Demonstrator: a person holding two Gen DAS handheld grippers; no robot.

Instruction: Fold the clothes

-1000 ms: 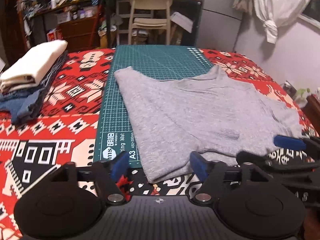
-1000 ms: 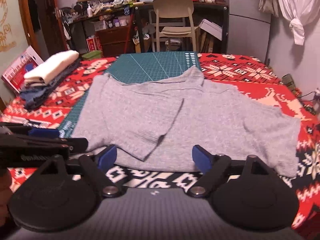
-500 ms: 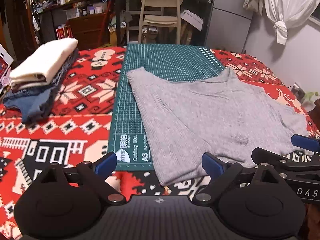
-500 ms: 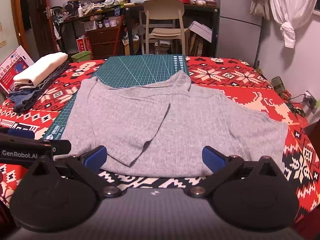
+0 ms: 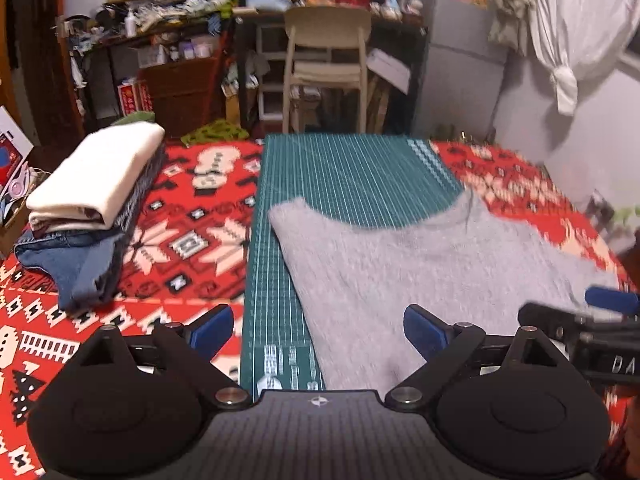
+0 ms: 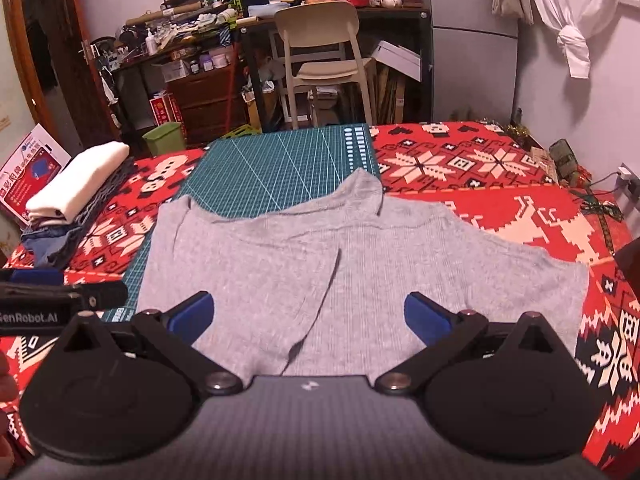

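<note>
A red patterned blanket covers the surface, bearing a green cutting mat, a grey sweater partly over the mat, and a stack of folded clothes at left.

A sweater lies spread partly on a cutting mat atop a patterned cloth, folded clothes stacked to its left, a chair behind.

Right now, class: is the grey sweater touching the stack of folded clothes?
Apart. The left wrist view shows the grey sweater separated from the stack of folded clothes by bare red patterned cloth and cutting mat.
</note>
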